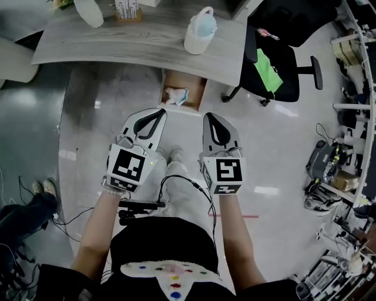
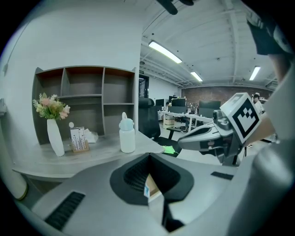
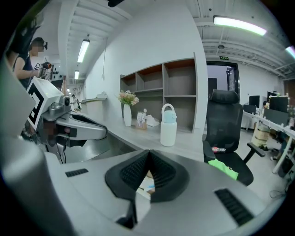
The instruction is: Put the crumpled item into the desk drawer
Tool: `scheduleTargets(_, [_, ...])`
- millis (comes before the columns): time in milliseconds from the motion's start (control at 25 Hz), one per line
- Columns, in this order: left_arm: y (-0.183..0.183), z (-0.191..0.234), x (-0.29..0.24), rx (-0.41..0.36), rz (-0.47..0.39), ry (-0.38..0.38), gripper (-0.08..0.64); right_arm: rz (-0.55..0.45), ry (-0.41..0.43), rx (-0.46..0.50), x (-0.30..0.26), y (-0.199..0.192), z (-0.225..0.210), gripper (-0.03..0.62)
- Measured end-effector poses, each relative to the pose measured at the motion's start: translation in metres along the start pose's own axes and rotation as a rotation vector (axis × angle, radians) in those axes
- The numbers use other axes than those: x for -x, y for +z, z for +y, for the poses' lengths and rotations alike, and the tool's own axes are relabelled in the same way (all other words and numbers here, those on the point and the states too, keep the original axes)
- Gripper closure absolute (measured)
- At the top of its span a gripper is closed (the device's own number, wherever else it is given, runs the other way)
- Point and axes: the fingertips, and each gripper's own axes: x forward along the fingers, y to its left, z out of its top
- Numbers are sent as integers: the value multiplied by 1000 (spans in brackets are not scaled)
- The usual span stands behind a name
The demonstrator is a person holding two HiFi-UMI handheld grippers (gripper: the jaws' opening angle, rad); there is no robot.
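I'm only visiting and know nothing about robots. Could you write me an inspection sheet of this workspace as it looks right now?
Surface: grey wooden desk, with an open drawer below its edge.
Job's things: crumpled item, white and blue, lying in the drawer.
Clutter: bottle, vase and card holder on the desk.
Grippers: left hand-held gripper and right hand-held gripper are both shut, empty, and held short of the drawer.
Cables: black cable across the person's legs.
Surroundings: office chair with a green cloth on it; shiny floor.
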Motion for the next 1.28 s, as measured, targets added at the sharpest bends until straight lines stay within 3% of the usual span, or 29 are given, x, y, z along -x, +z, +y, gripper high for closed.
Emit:
scheduleTargets(720, [86,8,51,-36,-156,35,548,-157,-18,24,52,84,3,588])
scheduleTargets(1280, [106,11,75,-24,-200,60,548,-203,-20,51,75,108,9,588])
